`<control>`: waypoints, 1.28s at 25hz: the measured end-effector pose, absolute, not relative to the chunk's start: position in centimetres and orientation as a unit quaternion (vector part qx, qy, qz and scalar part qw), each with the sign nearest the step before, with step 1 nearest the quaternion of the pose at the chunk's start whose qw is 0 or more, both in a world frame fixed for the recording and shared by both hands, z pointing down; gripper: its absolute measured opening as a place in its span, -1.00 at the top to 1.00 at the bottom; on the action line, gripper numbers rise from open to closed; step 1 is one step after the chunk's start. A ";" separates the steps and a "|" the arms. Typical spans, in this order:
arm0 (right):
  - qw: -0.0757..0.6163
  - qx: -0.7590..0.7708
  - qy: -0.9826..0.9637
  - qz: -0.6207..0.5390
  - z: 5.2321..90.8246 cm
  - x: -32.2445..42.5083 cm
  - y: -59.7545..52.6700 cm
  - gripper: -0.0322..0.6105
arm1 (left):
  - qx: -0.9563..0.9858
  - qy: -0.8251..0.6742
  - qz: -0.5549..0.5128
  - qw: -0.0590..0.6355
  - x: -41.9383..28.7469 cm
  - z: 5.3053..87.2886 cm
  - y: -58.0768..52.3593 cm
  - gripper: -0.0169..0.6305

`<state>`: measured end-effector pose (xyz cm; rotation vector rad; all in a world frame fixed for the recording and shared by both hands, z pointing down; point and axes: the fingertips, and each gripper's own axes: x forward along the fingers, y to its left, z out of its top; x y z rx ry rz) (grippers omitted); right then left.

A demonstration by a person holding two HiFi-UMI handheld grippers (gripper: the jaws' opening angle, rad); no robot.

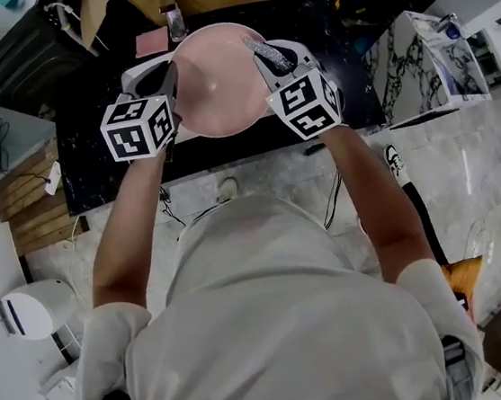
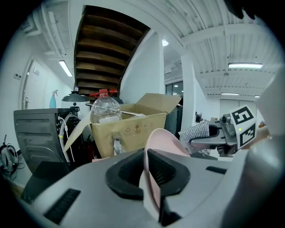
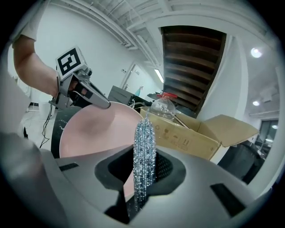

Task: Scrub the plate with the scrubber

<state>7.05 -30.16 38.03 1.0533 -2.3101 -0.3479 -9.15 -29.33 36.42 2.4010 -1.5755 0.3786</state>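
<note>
The left gripper [image 2: 146, 171] has its fingers clamped on the pink plate [image 1: 218, 85]. The right gripper [image 3: 143, 176] has its fingers pinching the silver scrubber [image 3: 144, 138].

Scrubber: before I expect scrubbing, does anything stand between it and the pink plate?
Nothing visible does. The scrubber, clamped in the right hand-held gripper, sits right beside the plate, which the left hand-held gripper holds.
</note>
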 end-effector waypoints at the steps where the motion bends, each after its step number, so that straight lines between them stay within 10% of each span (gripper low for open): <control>1: 0.285 0.394 -0.864 -0.132 38.0 6.9 -30.0 0.66 | 0.820 -0.543 0.129 0.123 -9.3 36.5 -29.3 0.87; 32: 0.331 0.285 -0.887 -0.152 43.4 1.2 -22.3 0.66 | 0.823 -0.544 0.074 0.146 -9.3 35.3 -29.1 0.86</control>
